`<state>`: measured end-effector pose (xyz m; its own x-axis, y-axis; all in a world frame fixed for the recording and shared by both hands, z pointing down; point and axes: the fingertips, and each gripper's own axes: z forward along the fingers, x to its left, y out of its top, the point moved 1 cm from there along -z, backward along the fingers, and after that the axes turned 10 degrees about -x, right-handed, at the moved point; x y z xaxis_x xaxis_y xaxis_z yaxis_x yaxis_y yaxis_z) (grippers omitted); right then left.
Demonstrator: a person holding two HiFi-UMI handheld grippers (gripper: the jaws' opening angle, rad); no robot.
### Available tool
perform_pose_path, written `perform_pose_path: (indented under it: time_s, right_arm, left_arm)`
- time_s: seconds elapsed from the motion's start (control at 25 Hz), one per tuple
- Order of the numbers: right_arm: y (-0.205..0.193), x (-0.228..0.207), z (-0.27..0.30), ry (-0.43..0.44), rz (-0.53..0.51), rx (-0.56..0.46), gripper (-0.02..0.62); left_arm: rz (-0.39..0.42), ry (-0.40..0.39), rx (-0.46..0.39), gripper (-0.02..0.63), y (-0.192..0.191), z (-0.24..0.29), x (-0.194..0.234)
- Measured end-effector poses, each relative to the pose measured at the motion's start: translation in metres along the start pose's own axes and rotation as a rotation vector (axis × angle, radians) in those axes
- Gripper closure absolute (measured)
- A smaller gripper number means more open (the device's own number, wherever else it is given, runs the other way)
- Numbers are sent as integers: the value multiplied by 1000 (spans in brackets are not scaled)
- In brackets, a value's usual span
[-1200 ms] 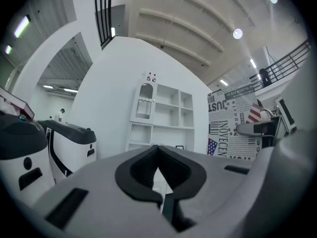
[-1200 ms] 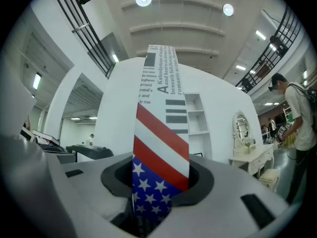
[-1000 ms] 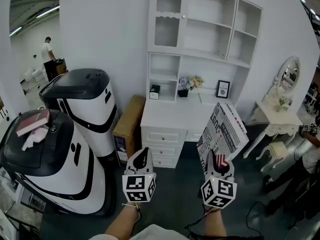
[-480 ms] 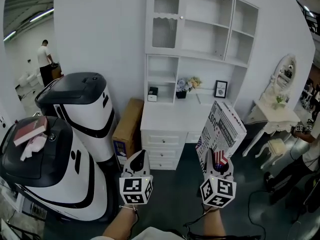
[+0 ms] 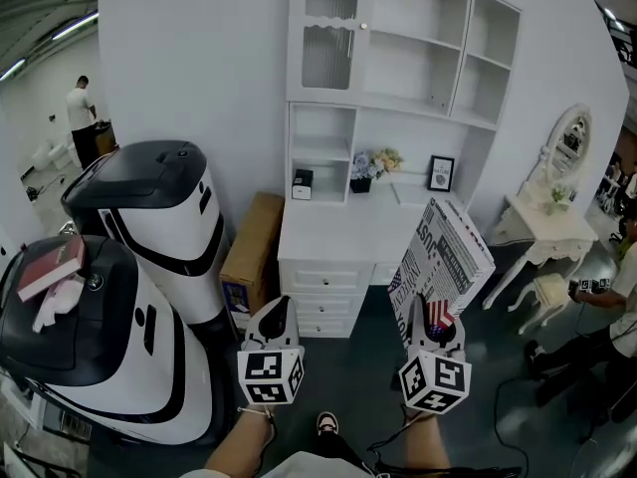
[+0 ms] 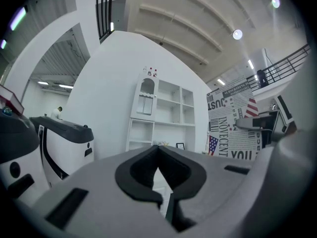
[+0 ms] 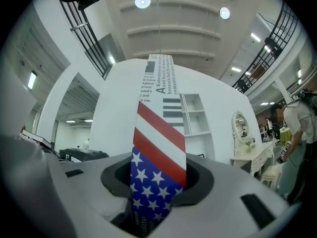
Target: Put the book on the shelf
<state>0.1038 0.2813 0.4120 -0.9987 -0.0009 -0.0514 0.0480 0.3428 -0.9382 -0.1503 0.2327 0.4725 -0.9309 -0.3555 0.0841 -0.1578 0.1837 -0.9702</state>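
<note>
Right gripper [image 5: 435, 319] clamped on the book [image 5: 445, 262], held upright, facing the white shelf [image 5: 398, 68]. Left gripper [image 5: 280, 307] closed and empty, jaws together.

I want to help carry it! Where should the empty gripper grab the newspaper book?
Probably the left long edge of the book, about halfway up, coming in from the left. It stands upright, the right gripper clamps its bottom end, and the left gripper is on that side.
</note>
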Motion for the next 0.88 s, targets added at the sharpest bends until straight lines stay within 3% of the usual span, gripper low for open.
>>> perform_pose_path:
  time_s: [0.88]
  right_arm:
    - [-48, -71, 190, 26, 13, -11, 425]
  left_arm:
    - [7, 26, -3, 604, -34, 202, 1]
